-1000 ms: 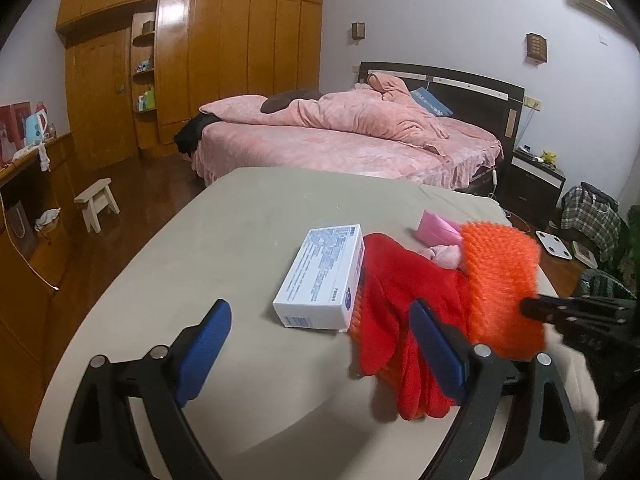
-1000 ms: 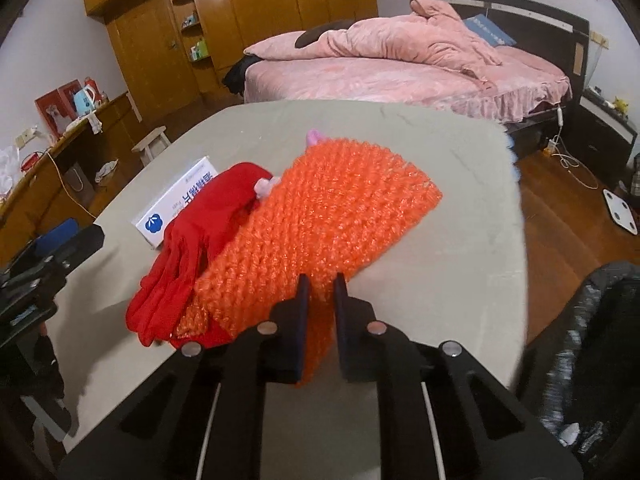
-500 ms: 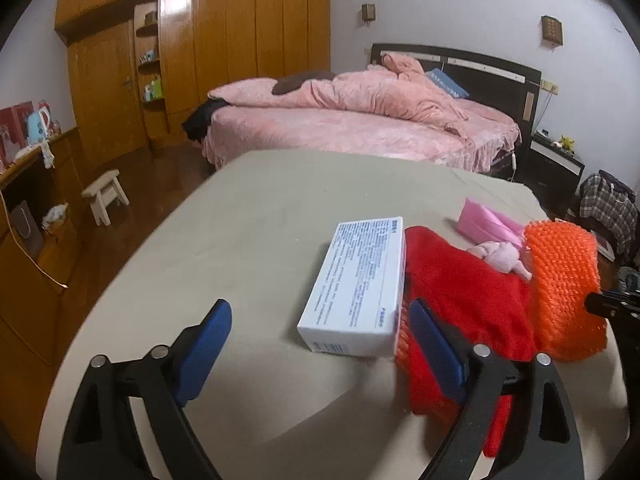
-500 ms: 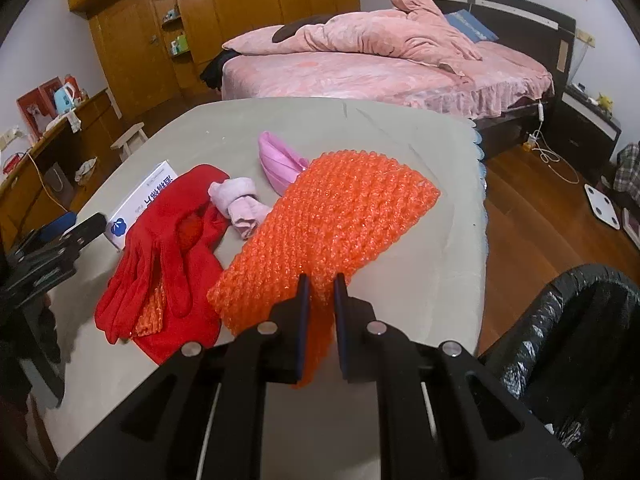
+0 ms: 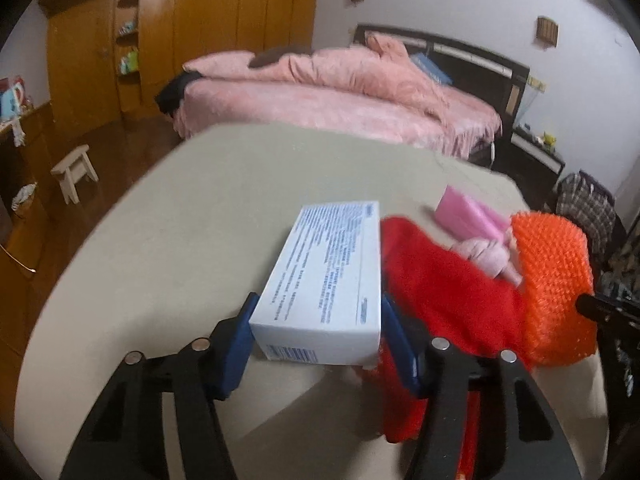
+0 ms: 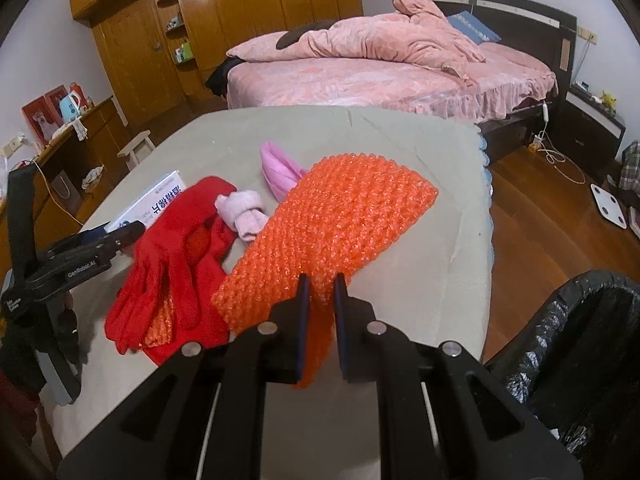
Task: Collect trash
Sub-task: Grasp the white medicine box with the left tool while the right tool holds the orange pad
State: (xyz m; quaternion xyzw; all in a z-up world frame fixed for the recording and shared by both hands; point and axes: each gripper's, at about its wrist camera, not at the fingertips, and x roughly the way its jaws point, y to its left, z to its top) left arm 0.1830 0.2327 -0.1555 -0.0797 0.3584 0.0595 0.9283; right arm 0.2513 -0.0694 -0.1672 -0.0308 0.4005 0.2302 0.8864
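- The left gripper (image 5: 316, 344) is closing its jaws around the near end of the white box (image 5: 332, 272); the blue pads sit right at its two long sides, and I cannot tell if they press yet.
- The right gripper (image 6: 320, 308) is clamped nearly shut on the near edge of the orange wrap (image 6: 332, 236).
- Both items lie on the grey table (image 5: 208, 216); the bin bag (image 6: 572, 344) stands off the table's right edge, just beside the right gripper.
- Risk: the box is smooth, stiff card held only at one end, so it may pivot or slip out when lifted.
- Risk: a red glove (image 6: 176, 256) lies against the box's right side, and a jaw may snag the cloth and drag it along.
- Risk: the wrap is limp and bubbly; its free end may sweep the pink sock (image 6: 244, 212) or pink pouch (image 6: 280, 172) off, or catch on the bin rim.
- Textures: glove soft and felt-like, wrap glossy and knobbly, bag crinkled black film.
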